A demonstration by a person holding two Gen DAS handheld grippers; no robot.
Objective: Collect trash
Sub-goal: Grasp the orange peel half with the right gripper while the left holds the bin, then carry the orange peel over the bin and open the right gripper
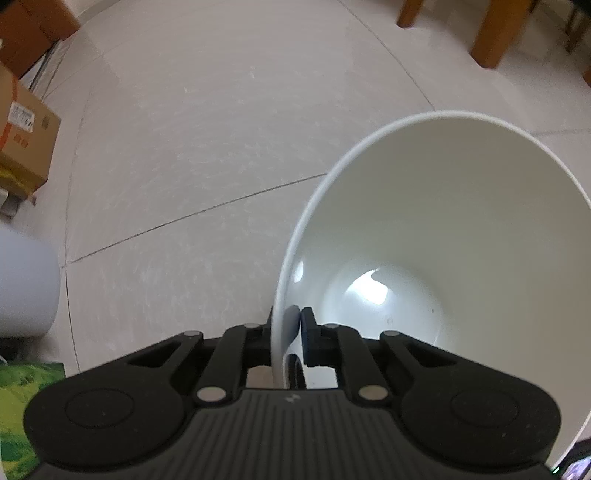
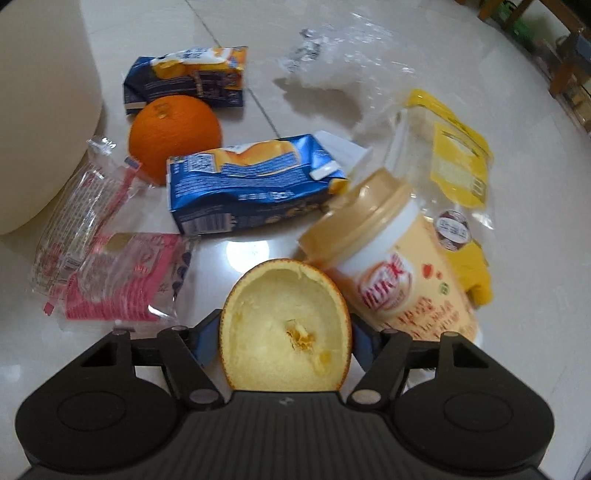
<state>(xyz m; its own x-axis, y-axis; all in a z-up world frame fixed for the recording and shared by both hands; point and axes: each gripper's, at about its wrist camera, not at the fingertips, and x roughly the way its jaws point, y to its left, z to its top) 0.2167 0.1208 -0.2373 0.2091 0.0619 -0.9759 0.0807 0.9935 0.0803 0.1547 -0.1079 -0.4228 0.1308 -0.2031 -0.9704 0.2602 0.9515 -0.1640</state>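
right up against the lens, the right claw (image 2: 286, 332) is pinching a hollowed half orange peel (image 2: 286, 328), pale pithy inside facing the camera, thin orange rim round its edge, a small scrap of pulp at its middle. the two fingers press on either side of it.

beyond the right claw the trash lies spread on the pale tiled floor (image 2: 517, 147). just ahead and to the right, a cream cup (image 2: 391, 266) with a tan lid lies tipped on its side, red print on its wall. behind it, a clear bag with yellow panels (image 2: 454, 155). straight ahead, a crushed blue carton (image 2: 251, 188) lies flat, and touching its far left corner sits a whole orange (image 2: 175, 136). a second blue carton (image 2: 188, 79) lies past the orange. to the left of the claw, a pink and clear wrapper (image 2: 125, 284), and a clear wrapper with red print (image 2: 79, 214) beside it. far ahead, crumpled clear plastic (image 2: 332, 55). far left, a big white curved wall, the bin (image 2: 40, 110).

over on the left, the left claw (image 1: 291, 339) is clamped on the rim of the white bin (image 1: 461, 229), one finger inside the wall, one outside. the bin looks bare and glossy inside, tilted so its mouth faces the camera. to the left of this claw, cardboard boxes (image 1: 26, 133); far ahead to the right, wooden legs (image 1: 491, 33).
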